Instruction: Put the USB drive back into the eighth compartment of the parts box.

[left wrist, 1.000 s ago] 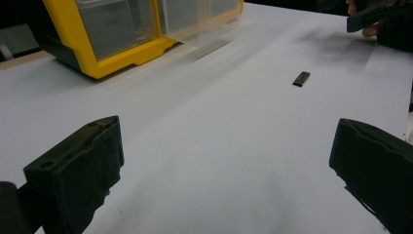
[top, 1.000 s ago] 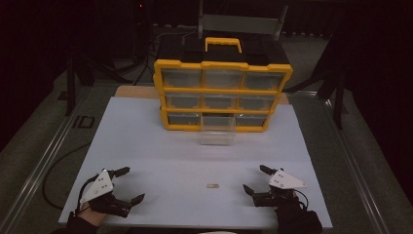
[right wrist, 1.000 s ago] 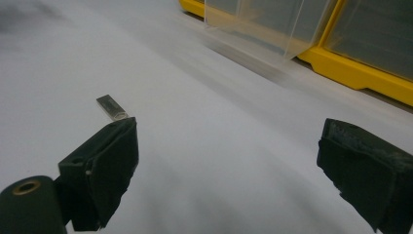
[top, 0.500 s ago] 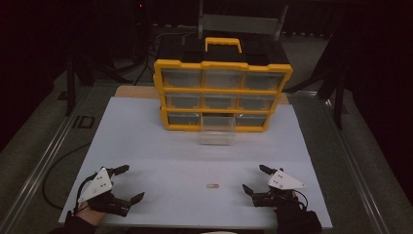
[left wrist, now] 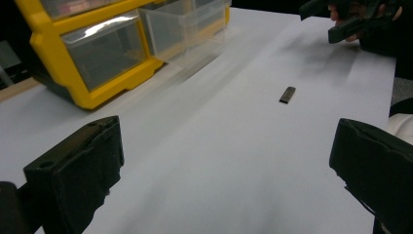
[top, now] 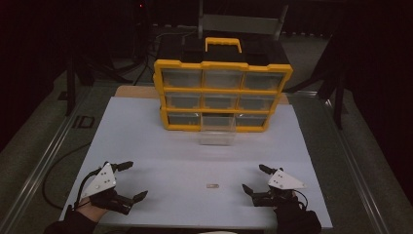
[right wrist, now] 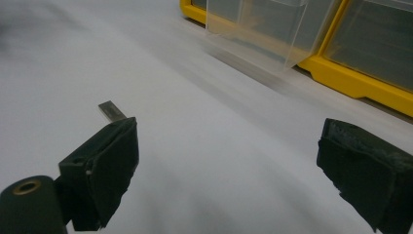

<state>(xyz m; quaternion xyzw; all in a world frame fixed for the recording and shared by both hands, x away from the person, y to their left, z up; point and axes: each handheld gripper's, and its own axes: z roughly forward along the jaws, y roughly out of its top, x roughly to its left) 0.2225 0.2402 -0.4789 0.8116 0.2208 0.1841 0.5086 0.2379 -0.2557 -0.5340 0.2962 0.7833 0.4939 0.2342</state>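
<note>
Both the left claw and the right claw are held wide open and empty above the white surface, with the small metal strip lying flat between them, untouched.

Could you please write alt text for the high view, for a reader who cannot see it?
A small flat metal piece lies on a white table between two open grippers, left and right. Behind stands a yellow drawer cabinet, its bottom middle drawer pulled out.

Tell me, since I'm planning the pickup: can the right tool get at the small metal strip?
Probably yes: the right tool stands open beside the small metal strip, with bare white table between them.
</note>
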